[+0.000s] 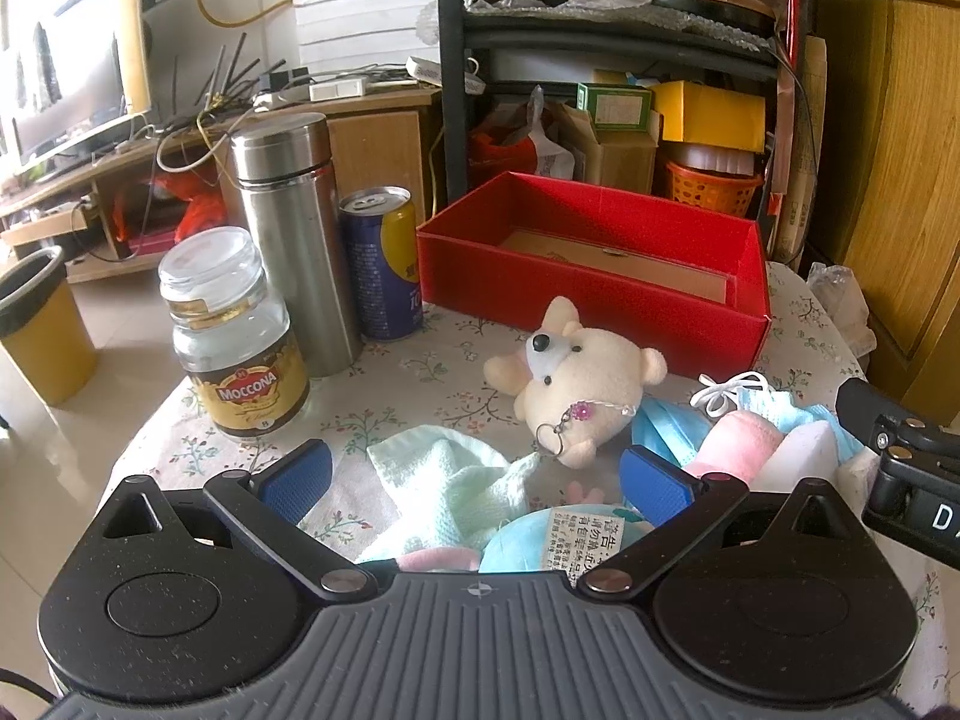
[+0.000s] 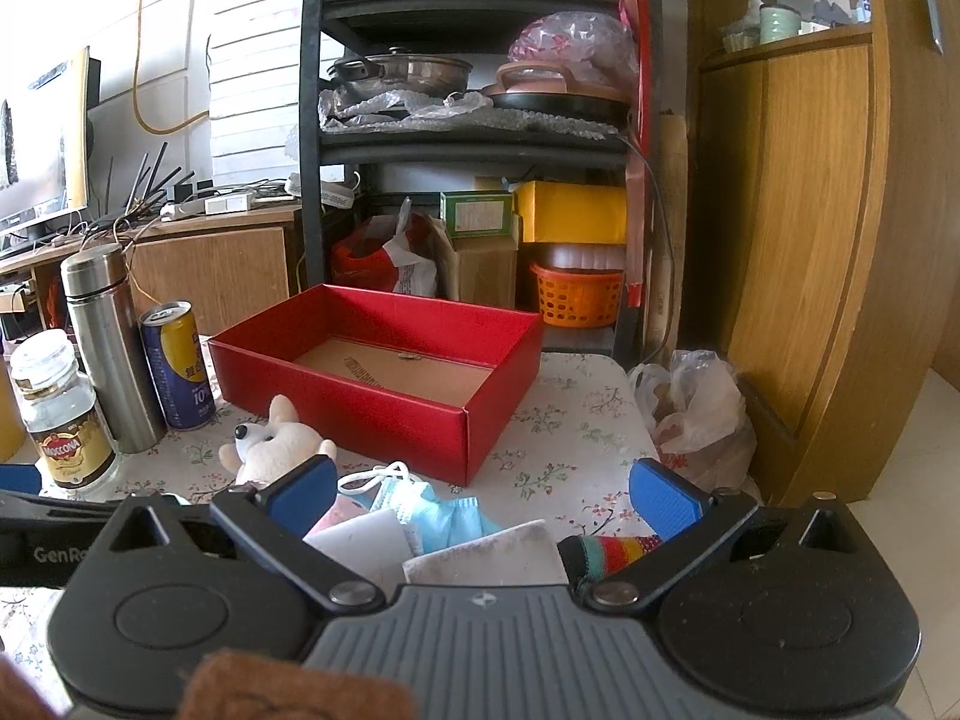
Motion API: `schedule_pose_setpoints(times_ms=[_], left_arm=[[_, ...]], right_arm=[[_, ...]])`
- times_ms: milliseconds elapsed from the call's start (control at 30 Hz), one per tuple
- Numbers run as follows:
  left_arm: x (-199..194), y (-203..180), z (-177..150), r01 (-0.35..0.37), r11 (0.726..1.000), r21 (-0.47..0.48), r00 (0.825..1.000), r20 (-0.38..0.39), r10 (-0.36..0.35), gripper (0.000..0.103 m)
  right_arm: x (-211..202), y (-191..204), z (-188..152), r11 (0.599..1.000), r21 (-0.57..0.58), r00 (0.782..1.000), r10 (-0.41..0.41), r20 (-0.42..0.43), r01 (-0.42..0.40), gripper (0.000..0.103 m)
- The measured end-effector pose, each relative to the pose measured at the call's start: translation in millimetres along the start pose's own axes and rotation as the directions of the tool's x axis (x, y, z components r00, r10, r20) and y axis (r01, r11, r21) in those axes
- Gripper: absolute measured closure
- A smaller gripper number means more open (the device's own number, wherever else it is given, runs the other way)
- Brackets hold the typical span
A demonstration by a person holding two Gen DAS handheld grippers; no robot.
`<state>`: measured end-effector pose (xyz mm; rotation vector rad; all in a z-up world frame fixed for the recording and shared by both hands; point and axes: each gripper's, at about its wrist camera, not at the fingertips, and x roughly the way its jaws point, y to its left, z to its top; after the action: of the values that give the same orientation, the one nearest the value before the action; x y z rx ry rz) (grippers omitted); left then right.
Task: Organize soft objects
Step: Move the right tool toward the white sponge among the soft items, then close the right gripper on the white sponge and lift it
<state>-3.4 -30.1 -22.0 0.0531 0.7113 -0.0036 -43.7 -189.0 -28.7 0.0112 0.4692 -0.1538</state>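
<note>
Here the left gripper (image 1: pixel 477 483) hovers with jaws spread wide and empty over a pale green cloth (image 1: pixel 447 486), and the right gripper (image 2: pixel 483 498) gapes equally wide, holding nothing, above a blue face mask (image 2: pixel 441 513). A cream plush toy (image 1: pixel 579 381) lies before the empty red box (image 1: pixel 600 276) on the floral tablecloth (image 1: pixel 420 378).

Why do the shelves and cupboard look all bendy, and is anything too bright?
Right wrist view: the fisheye lens bows the wooden cupboard and black shelf. Left wrist view: daylight washes out the window area and glares off the floor.
</note>
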Motion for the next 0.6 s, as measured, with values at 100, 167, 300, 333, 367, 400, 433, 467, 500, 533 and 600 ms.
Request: schedule_pose_setpoints(times_ms=[100,167,300,333,367,400,433,467,500,533,600], left_arm=[[0,0,0,0.002,1.000,0.001,1.000,0.000,-0.002,0.005],[1,0,-1,0.008,1.000,0.008,1.000,-0.004,-0.008,0.005],[2,-1,-3,0.008,0.999,0.036,1.000,-0.006,-0.007,0.005],[2,-1,-4,0.007,0.999,0.040,1.000,-0.006,-0.007,0.005],[2,-1,-4,0.007,0.999,0.044,1.000,-0.005,-0.007,0.005],[2,-1,-5,0.008,0.999,0.045,1.000,-0.006,-0.008,0.005],[2,-1,-5,0.011,0.999,0.045,1.000,-0.007,-0.011,0.005],[2,0,-5,0.014,0.999,0.046,1.000,-0.008,-0.014,0.005],[1,0,-5,0.017,0.999,0.050,1.000,-0.008,-0.017,0.005],[1,0,-6,0.019,0.998,0.060,1.000,-0.007,-0.019,0.005],[0,-1,-8,0.025,0.996,0.087,1.000,-0.001,-0.025,0.006]], right_arm=[[0,0,0,1.000,-0.001,1.000,0.001,-0.001,-0.001,0.024],[1,-1,0,1.000,-0.001,1.000,-0.001,-0.004,0.001,0.024],[3,-5,0,1.000,0.011,1.000,-0.007,-0.015,0.007,0.024],[4,-6,-1,1.000,0.014,1.000,-0.009,-0.018,0.009,0.024],[4,-7,-1,1.000,0.015,1.000,-0.010,-0.021,0.010,0.024],[5,-8,-1,1.000,0.017,1.000,-0.011,-0.025,0.011,0.024],[6,-10,-1,1.000,0.018,0.999,-0.010,-0.031,0.011,0.024],[6,-10,-1,1.000,0.018,0.999,-0.009,-0.038,0.009,0.024],[7,-11,-2,1.000,0.017,0.999,-0.007,-0.045,0.008,0.024],[8,-12,-2,1.000,0.015,0.999,-0.004,-0.052,0.005,0.024],[10,-12,-2,1.000,0.000,0.997,0.005,-0.073,-0.005,0.024]])
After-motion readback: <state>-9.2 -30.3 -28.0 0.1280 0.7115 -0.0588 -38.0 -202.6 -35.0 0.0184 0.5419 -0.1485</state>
